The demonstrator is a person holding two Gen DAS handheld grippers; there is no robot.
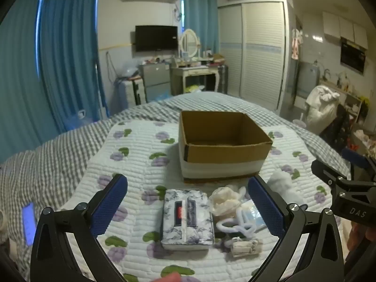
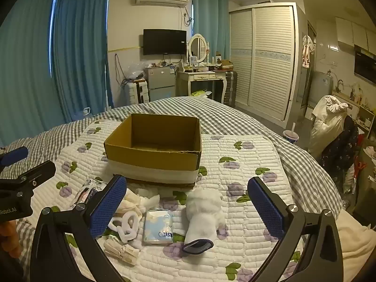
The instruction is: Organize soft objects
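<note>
While hovering over bed (image 2: 293, 159) | both hand-held grippers: left (image 1: 188, 205), right (image 2: 186, 205) wide open, empty | rolled sock (image 2: 204, 213): light, squashy; pinch mid-roll | box (image 2: 155, 150) empty

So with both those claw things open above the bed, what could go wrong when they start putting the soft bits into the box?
The small items lie bunched together: the white looped cord touches the blue tissue packet, so a grab might drag a neighbour along. The rolled white sock is squashy and could slip from the right gripper. The cardboard box sits on a soft quilt, so a nudge to its rim might shift or tip it.
</note>
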